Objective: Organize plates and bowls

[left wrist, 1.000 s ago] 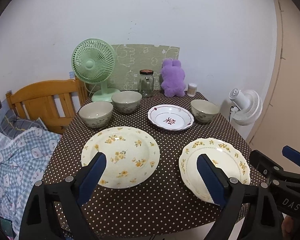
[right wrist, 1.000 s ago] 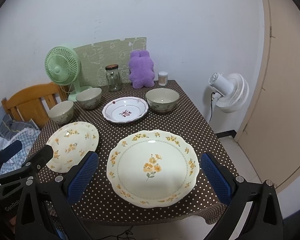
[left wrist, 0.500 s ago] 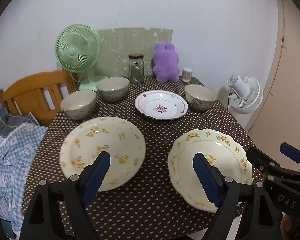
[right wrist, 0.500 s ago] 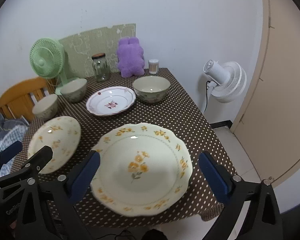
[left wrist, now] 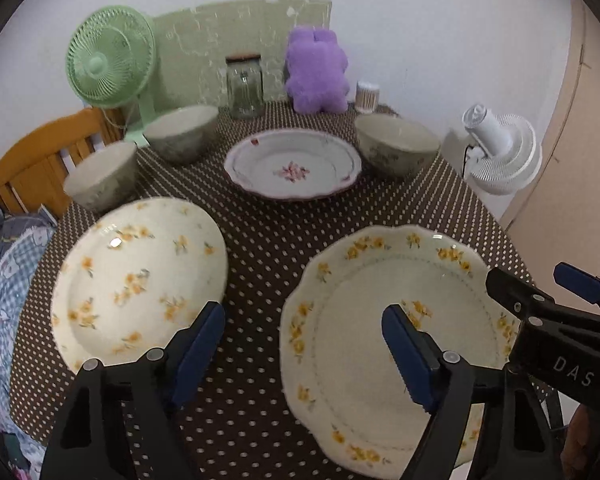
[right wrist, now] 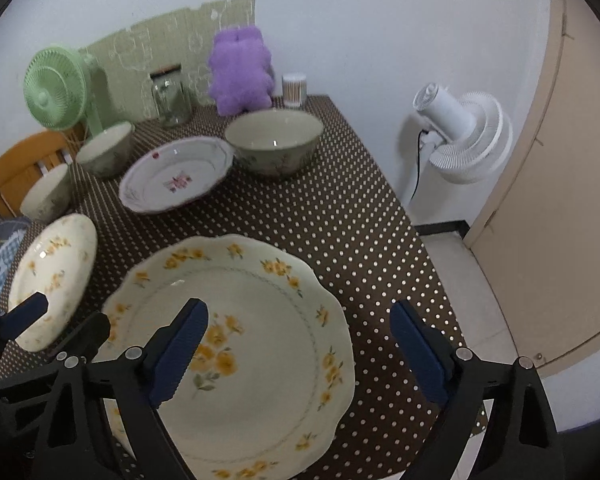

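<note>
A white-walled room holds a table under a brown dotted cloth, a white fan on the floor beside it. On it stand 3 bowls, all empty as far as their insides show: 2 at the left and 1 at the right. A pink-flowered plate lies between them, also empty. Nearer the edge lie 2 yellow-flowered plates, the round one to the left and the scalloped one to the right, both bare. Along the wall are 1 glass jar, which looks empty, a green fan, a purple toy and a small cup of what may be swabs.

The left gripper hovers over the gap between the 2 yellow plates, its jaws closing with only cloth and the scalloped plate's rim between them. The right gripper hangs above the scalloped plate, jaws wide but closing, straddling the plate's right half without touching it. Neither holds anything.
</note>
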